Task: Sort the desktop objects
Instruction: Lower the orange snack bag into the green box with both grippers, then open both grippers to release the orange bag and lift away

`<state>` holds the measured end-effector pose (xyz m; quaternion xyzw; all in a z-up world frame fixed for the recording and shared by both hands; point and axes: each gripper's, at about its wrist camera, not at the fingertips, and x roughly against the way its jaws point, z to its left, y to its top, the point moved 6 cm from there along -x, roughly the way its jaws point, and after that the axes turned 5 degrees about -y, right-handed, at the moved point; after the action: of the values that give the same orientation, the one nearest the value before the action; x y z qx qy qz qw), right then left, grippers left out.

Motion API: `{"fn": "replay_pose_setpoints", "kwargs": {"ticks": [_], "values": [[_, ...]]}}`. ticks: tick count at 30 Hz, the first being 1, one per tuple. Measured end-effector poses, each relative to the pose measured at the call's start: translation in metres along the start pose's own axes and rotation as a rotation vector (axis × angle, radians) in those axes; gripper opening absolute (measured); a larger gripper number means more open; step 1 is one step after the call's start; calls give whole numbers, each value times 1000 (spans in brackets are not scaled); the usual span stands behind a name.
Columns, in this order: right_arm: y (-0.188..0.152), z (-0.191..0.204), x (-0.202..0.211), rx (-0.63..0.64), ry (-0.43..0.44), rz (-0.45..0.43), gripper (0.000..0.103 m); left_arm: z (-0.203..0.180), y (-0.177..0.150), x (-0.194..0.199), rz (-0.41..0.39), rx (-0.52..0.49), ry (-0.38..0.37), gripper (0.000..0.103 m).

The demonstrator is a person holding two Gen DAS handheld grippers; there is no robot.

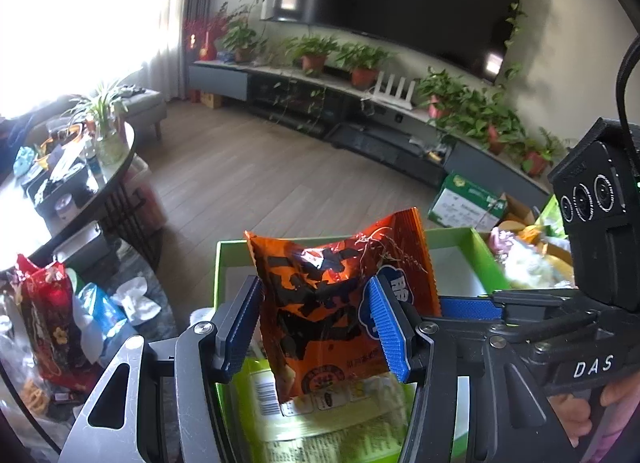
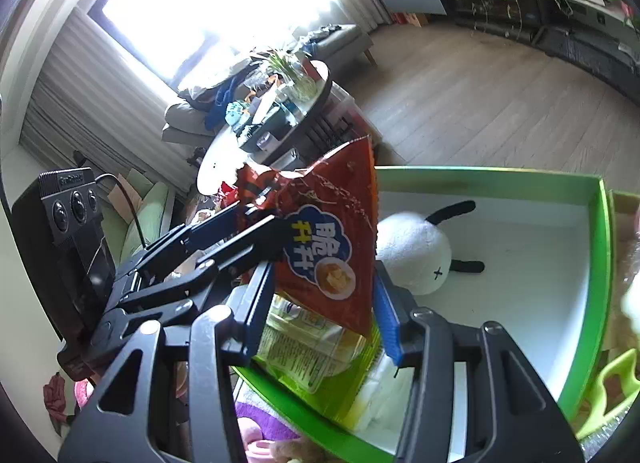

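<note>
An orange snack bag (image 1: 340, 299) hangs upright over a green box with a white floor (image 1: 452, 232). My left gripper (image 1: 316, 327) is shut on it, blue pads pressed into both sides. One finger (image 1: 468, 307) of the right gripper reaches the bag's right edge. In the right wrist view, the same bag (image 2: 332, 247) sits between the pads of my right gripper (image 2: 320, 311), which is shut on it; the left gripper (image 2: 260, 211) clamps its upper left part. A yellow-green packet (image 2: 308, 347) lies under the bag at the box's (image 2: 480, 175) near rim. A white plush toy (image 2: 412, 251) lies in the box.
A round glass table (image 1: 116, 167) crowded with small items and a plant stands left. Red and blue snack bags (image 1: 48, 315) lie below it. A green carton (image 1: 464, 199) and more packets sit right of the box. A hand (image 1: 580, 407) holds the right gripper's handle.
</note>
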<state>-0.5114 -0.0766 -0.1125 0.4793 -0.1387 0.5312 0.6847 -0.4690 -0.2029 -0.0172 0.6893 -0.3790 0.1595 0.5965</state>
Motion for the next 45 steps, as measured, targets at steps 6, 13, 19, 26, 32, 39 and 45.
{"fn": "replay_pose_setpoints", "kwargs": {"ticks": [6,13,19,26,32,39,45], "values": [[3,-3,-15,-23,-23,17,48,12,0,-14,14,23,26,54],[7,-12,-26,-99,-21,13,48,17,5,-23,19,19,61,54],[5,-13,-38,-129,-10,55,48,21,0,-23,22,19,68,54],[6,-7,-26,-76,-103,44,57,16,0,-12,12,25,72,55],[7,-6,-5,-48,-178,27,58,2,-4,-3,34,19,79,55],[1,4,17,16,-223,14,58,-8,-10,18,38,20,150,76],[-20,11,51,73,-273,-16,57,-36,-27,42,30,-20,138,81]]}}
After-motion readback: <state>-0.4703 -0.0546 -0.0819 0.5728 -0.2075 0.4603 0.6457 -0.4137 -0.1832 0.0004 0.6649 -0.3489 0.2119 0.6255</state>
